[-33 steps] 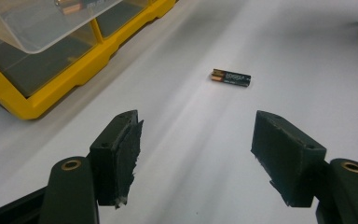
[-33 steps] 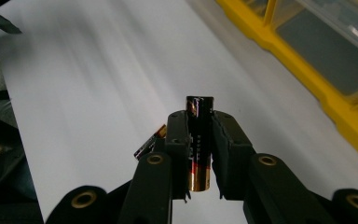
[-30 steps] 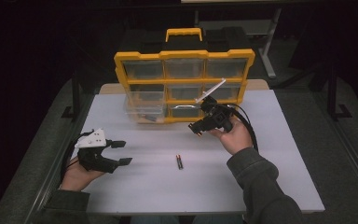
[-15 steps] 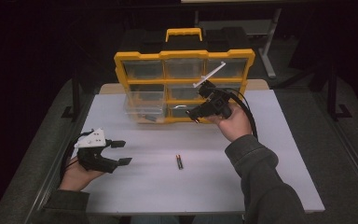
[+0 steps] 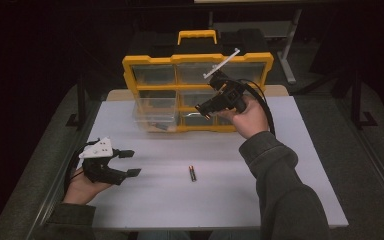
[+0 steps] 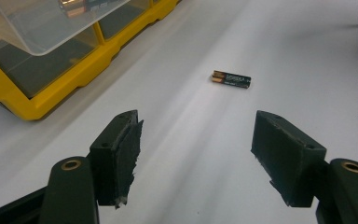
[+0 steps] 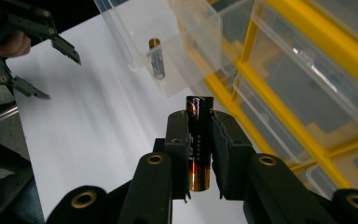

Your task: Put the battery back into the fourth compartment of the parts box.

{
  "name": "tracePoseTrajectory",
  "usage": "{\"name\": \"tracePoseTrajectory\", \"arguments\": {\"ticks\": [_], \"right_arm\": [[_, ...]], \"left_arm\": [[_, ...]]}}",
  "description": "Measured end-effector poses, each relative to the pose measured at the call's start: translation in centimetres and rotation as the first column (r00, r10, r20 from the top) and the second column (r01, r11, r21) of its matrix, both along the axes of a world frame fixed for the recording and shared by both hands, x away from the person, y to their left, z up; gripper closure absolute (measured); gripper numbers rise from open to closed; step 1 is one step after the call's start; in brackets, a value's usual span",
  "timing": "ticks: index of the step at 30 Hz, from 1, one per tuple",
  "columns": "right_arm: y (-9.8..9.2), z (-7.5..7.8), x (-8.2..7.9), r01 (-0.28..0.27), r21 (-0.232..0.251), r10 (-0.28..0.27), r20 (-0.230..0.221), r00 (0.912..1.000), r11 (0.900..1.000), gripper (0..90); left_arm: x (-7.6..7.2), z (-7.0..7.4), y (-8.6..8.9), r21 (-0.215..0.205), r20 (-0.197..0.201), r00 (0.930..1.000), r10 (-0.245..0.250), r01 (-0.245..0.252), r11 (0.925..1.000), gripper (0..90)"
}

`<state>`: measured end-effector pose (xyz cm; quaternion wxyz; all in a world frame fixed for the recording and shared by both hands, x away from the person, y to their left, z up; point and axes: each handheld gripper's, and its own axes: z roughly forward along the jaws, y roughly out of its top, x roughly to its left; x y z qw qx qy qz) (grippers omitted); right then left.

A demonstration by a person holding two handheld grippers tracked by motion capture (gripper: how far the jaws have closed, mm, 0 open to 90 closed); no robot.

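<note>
The print on the small black-and-copper battery (image 5: pixel 192 173) lying on the white surface (image 5: pixel 290 185) is too small to be read in the high view, and it stays blurred in the left gripper view. The yellow-framed organiser case with clear plastic drawers (image 6: pixel 32 100) is cut off by the top and left edges there. In the right gripper view, the lower part of the black-and-copper battery (image 7: pixel 199 140) is covered by the pads of the right hand-held gripper (image 7: pixel 199 135). The contents of the pulled-out clear drawer (image 5: pixel 152 120) cannot be made out from above.

On the table (image 5: pixel 280 200), a battery (image 5: pixel 192 173) lies before the organizer (image 5: pixel 197 60), right of the left gripper (image 5: pixel 130 162).
</note>
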<state>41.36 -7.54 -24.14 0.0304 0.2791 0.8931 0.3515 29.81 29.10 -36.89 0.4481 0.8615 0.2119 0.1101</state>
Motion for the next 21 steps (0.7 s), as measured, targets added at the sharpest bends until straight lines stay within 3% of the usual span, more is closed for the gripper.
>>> {"name": "tracePoseTrajectory", "arguments": {"ticks": [5, 13, 21], "right_arm": [[0.9, 1.2, 0.5, -0.011, 0.013, 0.011, 0.018, 0.9998, 1.000, 75.8], [3.0, 2.8, 1.4, -0.037, -0.011, 0.037, 0.048, 0.9982, 0.999, 75.8], [5.5, 3.3, 2.4, -0.071, -0.018, 0.072, 0.055, 0.9959, 0.997, 75.8]], "left_arm": [[0.0, -0.1, -0.2, 0.003, 0.007, 0.9999, -0.009, 0.009, 1.0000, 32.0], [0.1, 0.0, 0.0, 0.001, 0.006, 1.0000, -0.005, 0.005, 1.0000, 32.0], [0.1, -0.1, -0.1, 0.001, 0.004, 1.0000, -0.007, 0.007, 1.0000, 32.0]]}}
